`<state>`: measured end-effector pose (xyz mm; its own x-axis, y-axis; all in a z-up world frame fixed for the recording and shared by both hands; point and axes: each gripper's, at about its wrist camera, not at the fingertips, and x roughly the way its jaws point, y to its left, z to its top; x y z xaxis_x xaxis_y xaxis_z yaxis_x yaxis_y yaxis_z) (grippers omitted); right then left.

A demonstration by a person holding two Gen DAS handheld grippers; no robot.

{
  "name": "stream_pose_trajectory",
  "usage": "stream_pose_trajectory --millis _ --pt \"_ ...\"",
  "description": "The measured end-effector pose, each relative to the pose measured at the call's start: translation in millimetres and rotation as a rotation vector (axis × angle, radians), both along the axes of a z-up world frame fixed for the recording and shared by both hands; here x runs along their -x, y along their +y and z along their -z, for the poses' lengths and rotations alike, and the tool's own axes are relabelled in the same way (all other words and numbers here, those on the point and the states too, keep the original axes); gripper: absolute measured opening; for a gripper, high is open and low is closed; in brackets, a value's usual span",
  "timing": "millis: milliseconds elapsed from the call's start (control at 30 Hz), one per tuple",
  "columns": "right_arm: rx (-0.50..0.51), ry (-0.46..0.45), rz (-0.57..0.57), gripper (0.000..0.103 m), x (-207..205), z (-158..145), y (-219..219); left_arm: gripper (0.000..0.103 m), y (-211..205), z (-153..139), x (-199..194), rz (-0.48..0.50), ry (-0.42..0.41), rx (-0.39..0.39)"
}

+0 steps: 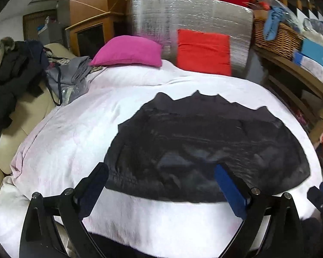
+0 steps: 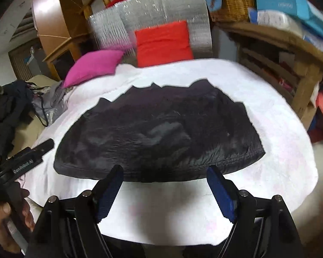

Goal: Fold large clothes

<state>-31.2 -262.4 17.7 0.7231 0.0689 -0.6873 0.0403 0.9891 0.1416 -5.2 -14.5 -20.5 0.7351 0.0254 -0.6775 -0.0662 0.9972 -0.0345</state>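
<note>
A large black garment (image 1: 208, 148) lies spread flat and wrinkled on a white blanket (image 1: 75, 133); it also shows in the right wrist view (image 2: 161, 133). My left gripper (image 1: 161, 169) is open and empty, held just above the garment's near edge. My right gripper (image 2: 164, 171) is open and empty, hovering at the garment's near hem. The left gripper also shows at the left edge of the right wrist view (image 2: 32, 152), held in a hand beside the garment's left corner.
A pink cushion (image 1: 129, 51) and a red cushion (image 1: 204, 51) lean at the far end against a silver foil panel (image 1: 191, 17). A pile of dark clothes (image 1: 13, 71) and a grey bag (image 1: 69, 79) sit left. A wooden shelf with a wicker basket (image 1: 275, 34) stands right.
</note>
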Motion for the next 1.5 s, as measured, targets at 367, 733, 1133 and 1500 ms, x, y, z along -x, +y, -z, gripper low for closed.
stream_pose_trajectory --millis 367,733,1133,1500 --pt "0.019 -0.051 0.006 0.087 26.8 -21.6 9.7 0.099 -14.6 -24.3 39.0 0.005 -0.037 -0.034" --pt "0.018 -0.043 -0.007 0.103 33.1 -17.2 19.0 0.100 -10.1 -37.9 48.5 -0.007 -0.064 -0.021" --pt "0.069 -0.058 -0.002 0.103 34.0 -24.8 22.0 0.101 -7.9 -48.9 53.1 0.019 -0.089 0.022" --pt "0.084 -0.063 0.012 0.103 34.4 -25.3 18.8 0.101 -13.3 -46.9 51.4 0.040 -0.071 0.033"
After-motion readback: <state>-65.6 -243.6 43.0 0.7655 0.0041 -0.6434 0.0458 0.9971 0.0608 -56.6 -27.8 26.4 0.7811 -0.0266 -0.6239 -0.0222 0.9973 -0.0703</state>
